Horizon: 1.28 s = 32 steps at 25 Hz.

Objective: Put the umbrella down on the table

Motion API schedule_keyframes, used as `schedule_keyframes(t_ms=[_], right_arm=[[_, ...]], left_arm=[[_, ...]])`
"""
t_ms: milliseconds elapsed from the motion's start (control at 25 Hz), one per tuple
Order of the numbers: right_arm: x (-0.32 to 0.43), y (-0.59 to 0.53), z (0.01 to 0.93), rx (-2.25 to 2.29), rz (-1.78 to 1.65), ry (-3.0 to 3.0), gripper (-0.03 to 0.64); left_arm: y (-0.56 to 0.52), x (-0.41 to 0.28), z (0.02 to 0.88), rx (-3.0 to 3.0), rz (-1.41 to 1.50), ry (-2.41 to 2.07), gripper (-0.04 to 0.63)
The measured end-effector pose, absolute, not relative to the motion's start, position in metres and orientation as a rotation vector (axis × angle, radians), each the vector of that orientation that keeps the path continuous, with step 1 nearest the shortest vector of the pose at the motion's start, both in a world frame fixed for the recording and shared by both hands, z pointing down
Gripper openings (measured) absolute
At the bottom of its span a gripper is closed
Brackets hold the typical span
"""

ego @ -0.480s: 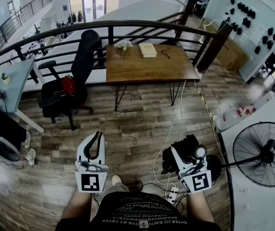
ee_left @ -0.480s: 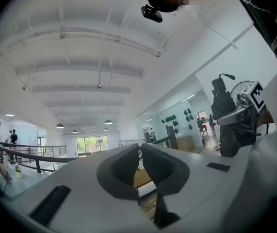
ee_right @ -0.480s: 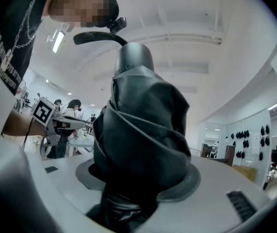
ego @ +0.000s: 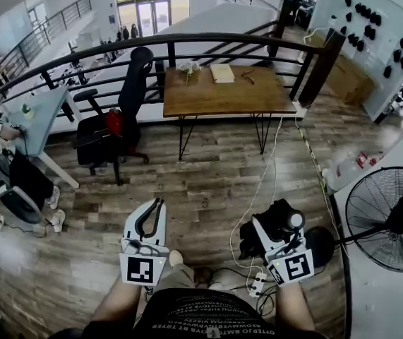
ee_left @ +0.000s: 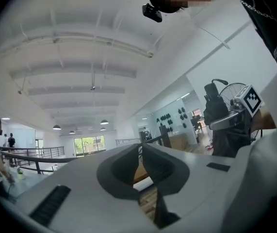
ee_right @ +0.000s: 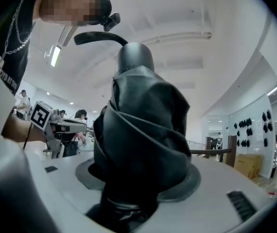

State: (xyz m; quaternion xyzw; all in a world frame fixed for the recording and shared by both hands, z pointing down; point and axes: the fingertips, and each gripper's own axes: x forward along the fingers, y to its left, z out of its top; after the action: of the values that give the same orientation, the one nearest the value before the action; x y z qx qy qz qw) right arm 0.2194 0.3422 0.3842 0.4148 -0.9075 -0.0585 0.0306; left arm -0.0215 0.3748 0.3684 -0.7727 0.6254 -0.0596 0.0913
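Fingers (ee_right: 196, 182) of the right gripper (ego: 275, 237) clamp the umbrella (ee_right: 143, 125).

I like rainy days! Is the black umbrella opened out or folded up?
Folded up. The umbrella is a tightly wrapped black bundle, its cloth wound round itself, clamped in the right gripper.

- black shirt (ego: 212, 325): white print line, upside down, letters garbled, unreadable.
- left gripper (ego: 157, 205) and right gripper (ego: 275, 226) cubes: coded square markers, no letters.
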Motion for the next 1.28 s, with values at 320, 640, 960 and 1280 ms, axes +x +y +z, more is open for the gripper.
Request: schedule_keyframes(t_ms=[320,640,960,1280], right_arm=[[0.2,0.33,0.388,1.277,-0.13,-2.82,0.267],[0.151,0.295,0.383,1.311,-0.18,-2.747,0.267],[0.117,0.278,0.38,1.348,-0.19,-2.683,0.267],[0.109,0.247,0.384,1.381,-0.157,-2.698,0.267]], left_arm=[[0.363,-0.048,0.377,-2.263,-0.245,1.885,0.044],[0.318,-0.107,0.376,-2.272,-0.162,1.886,0.044],[0.288,-0.145,0.384,-2.321,-0.111,1.871,0.044],[0.262,-0.161,0.385,-2.291,-0.121,1.871,0.044]])
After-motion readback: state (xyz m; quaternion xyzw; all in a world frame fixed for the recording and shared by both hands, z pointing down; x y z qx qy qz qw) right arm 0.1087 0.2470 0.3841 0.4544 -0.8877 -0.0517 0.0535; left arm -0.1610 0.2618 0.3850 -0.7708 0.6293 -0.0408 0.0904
